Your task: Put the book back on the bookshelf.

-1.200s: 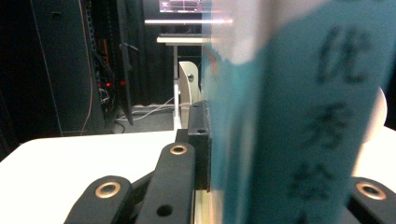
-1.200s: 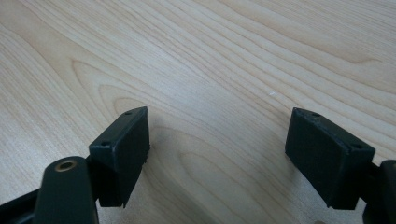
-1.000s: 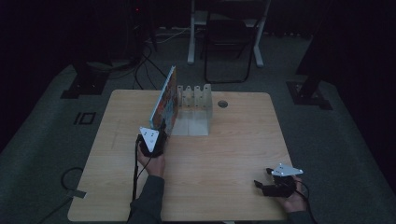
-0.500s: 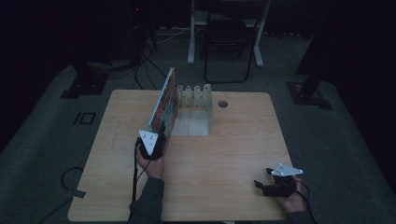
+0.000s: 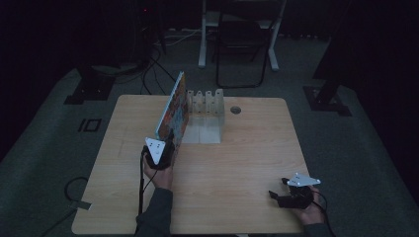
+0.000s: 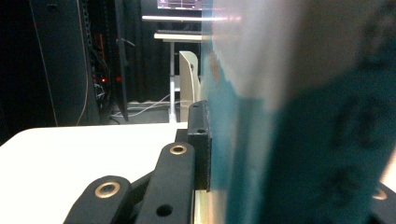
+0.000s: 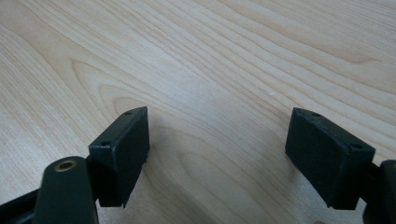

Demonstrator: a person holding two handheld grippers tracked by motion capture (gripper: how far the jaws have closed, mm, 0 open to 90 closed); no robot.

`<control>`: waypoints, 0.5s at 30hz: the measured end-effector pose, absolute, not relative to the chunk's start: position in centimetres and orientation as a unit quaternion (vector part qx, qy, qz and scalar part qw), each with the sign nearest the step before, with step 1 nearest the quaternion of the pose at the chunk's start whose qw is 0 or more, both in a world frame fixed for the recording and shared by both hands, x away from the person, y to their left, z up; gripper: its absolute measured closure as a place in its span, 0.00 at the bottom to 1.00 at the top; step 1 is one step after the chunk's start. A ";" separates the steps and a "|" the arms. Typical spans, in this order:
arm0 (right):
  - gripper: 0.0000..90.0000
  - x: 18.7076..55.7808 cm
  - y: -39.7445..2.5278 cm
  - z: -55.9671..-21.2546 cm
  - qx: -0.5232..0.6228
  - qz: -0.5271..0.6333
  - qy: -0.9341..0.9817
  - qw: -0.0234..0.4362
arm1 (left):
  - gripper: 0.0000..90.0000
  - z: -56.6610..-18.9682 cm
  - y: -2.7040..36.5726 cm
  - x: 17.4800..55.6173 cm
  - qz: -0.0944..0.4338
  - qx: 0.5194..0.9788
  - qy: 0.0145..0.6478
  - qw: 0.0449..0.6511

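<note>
Your left gripper (image 5: pixel 170 143) is clamped on the near lower edge of the book (image 5: pixel 173 106), which stands on edge, thin and tall, with its long axis running straight away from your jaws toward the rack (image 5: pixel 205 101). In the left gripper view the book (image 6: pixel 289 116) sits tight against the one jaw pad you can see, cover rising well above it. The rack's slots lie just ahead and slightly to the right of the book's far end, so any seating move, by my reading, means pushing forward along that axis, not sideways. Your right gripper (image 5: pixel 286 195) rests well apart, near the table (image 5: pixel 247 163) edge, jaws spread wide over bare wood (image 7: pixel 210 70), holding nothing. The left hand is plainly the nearer one.
</note>
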State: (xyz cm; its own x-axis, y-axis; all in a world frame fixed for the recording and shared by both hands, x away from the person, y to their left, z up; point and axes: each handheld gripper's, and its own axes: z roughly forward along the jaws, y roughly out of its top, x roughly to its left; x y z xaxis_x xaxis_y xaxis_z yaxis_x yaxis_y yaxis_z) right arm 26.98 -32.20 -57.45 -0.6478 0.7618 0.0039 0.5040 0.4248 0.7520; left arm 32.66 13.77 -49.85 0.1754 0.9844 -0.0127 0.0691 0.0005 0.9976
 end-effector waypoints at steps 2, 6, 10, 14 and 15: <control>0.24 27.0 -32.2 -57.5 0.383 0.376 0.826 0.172 | 0.90 -49.8 13.9 32.7 0.434 0.556 0.474 0.528; 0.24 27.0 -32.2 -57.5 0.383 0.375 0.826 0.172 | 0.90 -49.8 14.1 32.7 0.432 0.554 0.476 0.529; 0.24 27.0 -32.2 -57.5 0.383 0.375 0.826 0.172 | 0.90 -49.8 14.3 32.7 0.431 0.554 0.477 0.530; 0.24 27.0 -32.2 -57.5 0.383 0.376 0.826 0.172 | 0.89 -49.8 14.4 32.8 0.429 0.554 0.476 0.531; 0.24 27.0 -32.2 -57.5 0.383 0.375 0.826 0.172 | 0.89 -49.8 14.5 32.8 0.428 0.554 0.477 0.531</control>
